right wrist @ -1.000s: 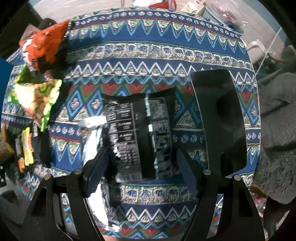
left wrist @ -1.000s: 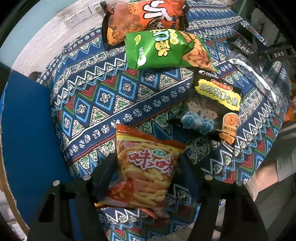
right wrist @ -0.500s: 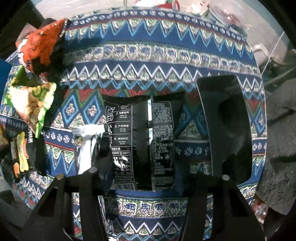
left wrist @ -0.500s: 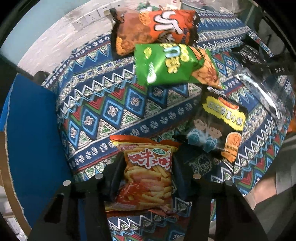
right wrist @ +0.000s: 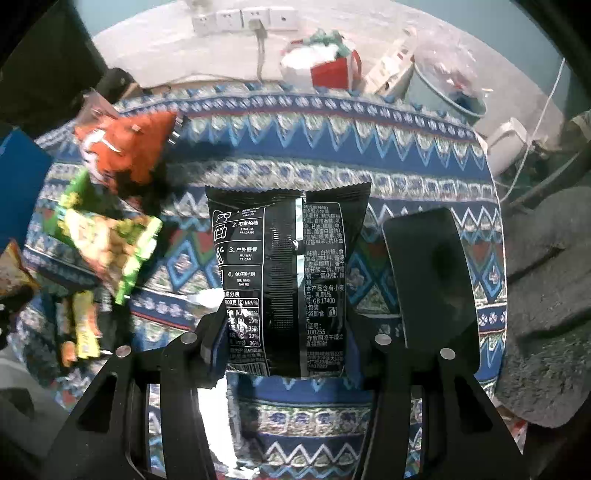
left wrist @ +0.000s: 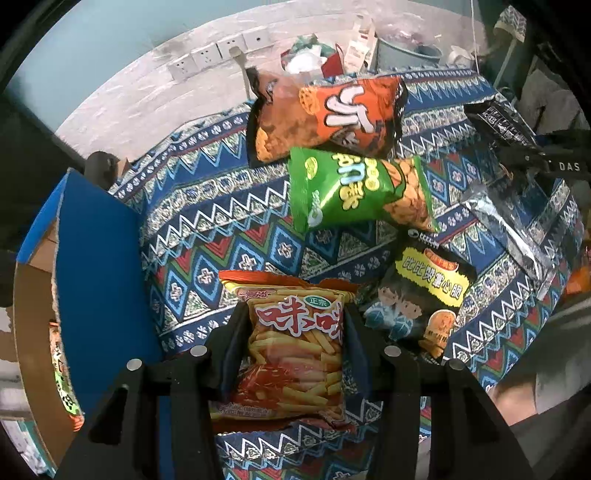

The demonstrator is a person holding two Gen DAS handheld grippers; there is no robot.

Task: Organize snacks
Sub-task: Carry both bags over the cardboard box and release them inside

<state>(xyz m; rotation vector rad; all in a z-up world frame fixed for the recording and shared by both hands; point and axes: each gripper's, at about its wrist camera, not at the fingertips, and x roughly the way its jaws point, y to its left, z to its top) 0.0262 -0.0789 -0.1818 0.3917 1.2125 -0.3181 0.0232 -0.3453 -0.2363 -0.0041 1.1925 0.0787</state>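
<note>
My left gripper (left wrist: 293,325) is shut on a red and yellow fries snack bag (left wrist: 295,347) and holds it above the patterned tablecloth (left wrist: 221,221). My right gripper (right wrist: 284,332) is shut on a black snack bag (right wrist: 288,280), its back side facing me, lifted off the cloth. On the table lie an orange bag (left wrist: 328,118), a green bag (left wrist: 354,188) and a black bag with cartoon children (left wrist: 417,299). The orange bag (right wrist: 125,147) and green bag (right wrist: 103,243) also show at the left of the right wrist view.
A blue cardboard box (left wrist: 92,277) with open flaps stands at the left, with a snack inside. A silvery wrapper (left wrist: 506,229) lies at the right. A black flat object (right wrist: 432,288) lies right of the right gripper. Wall sockets (right wrist: 243,18) and clutter sit behind the table.
Both grippers have closed on their bags and lifted them off the cloth. Both views have tilted up, so the back wall now shows.
</note>
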